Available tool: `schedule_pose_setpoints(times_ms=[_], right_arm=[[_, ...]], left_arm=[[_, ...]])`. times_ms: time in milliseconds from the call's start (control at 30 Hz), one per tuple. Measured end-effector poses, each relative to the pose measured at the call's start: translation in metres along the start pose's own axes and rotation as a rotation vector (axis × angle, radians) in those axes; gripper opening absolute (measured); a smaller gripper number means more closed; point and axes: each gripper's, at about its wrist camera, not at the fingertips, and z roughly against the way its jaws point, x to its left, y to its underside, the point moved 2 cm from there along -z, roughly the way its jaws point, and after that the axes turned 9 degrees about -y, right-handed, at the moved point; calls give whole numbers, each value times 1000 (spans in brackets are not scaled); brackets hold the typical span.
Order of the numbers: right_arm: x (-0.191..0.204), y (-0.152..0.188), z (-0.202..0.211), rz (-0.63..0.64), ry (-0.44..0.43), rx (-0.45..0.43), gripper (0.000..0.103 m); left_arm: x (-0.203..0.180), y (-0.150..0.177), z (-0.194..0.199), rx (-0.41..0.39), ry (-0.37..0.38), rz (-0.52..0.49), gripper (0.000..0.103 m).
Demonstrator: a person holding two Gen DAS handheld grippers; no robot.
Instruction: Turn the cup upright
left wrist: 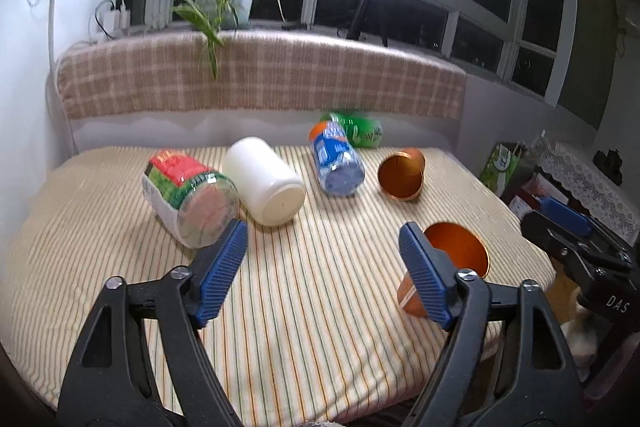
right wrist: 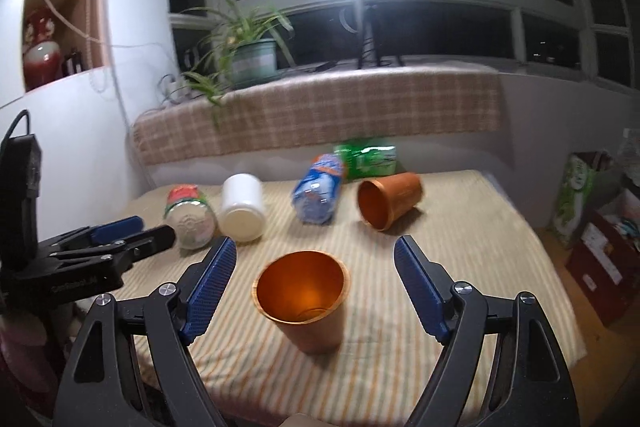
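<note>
An orange cup [right wrist: 306, 301] stands upright on the striped table, between and just beyond my open right gripper [right wrist: 314, 281], untouched by either pad. It also shows in the left wrist view [left wrist: 456, 259], partly behind the right finger. A second orange cup [right wrist: 388, 201] lies on its side farther back, mouth toward me; it shows in the left wrist view [left wrist: 402, 174] too. My left gripper [left wrist: 322, 269] is open and empty above the table's near middle.
Several containers lie on their sides at the back: a labelled glass jar [left wrist: 188, 197], a white jar [left wrist: 264, 183], a blue bottle [left wrist: 338, 159] and a green bottle [left wrist: 358, 131]. The striped tablecloth [left wrist: 312, 307] ends at right. Boxes and a bag [right wrist: 576, 195] stand right.
</note>
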Motion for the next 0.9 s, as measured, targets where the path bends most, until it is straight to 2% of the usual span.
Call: schedule_pose_setpoints(times_ms=[100, 333, 400, 567, 900], right_arm=[[-8, 1, 6, -13, 50, -11, 81], [-19, 4, 12, -40, 110, -23, 81], [-21, 4, 12, -45, 127, -30, 81], [-26, 5, 9, -61, 150, -35, 83], [-30, 5, 8, -74, 168, -36, 83]], left_arm=[[-1, -3, 5, -42, -18, 5, 90], [0, -7, 14, -112, -68, 5, 93], [2, -8, 17, -132, -86, 6, 103], [5, -9, 22, -167, -131, 11, 103], [8, -6, 19, -154, -149, 10, 103]])
